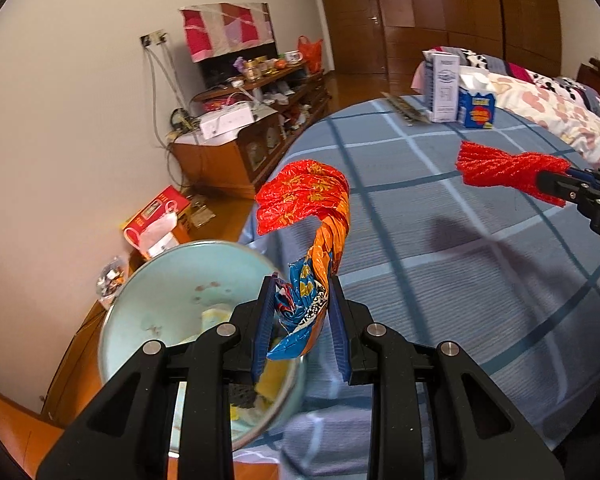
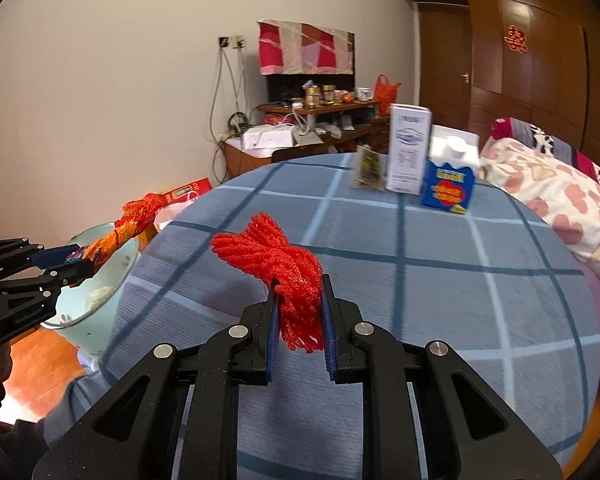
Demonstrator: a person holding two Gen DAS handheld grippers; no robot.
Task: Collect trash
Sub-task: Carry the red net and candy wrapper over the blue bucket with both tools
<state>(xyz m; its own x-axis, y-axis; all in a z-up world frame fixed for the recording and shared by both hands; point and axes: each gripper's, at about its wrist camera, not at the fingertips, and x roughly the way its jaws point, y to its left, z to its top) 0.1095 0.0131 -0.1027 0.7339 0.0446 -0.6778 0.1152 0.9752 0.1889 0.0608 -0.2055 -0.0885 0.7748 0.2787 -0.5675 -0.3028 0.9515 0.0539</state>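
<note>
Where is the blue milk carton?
The blue milk carton stands at the far edge of the checked tablecloth, right beside the white box, near the bed.

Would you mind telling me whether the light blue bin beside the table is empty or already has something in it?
Not empty. The left wrist view looks into the bin, where yellowish scraps lie on the bottom; how full it is cannot be told.

Left gripper (image 1: 300, 312) angled downward, jaws clamped on something; right gripper (image 2: 299, 312) alongside it, likewise tilted down, jaws pinched nearly closed on something.
</note>
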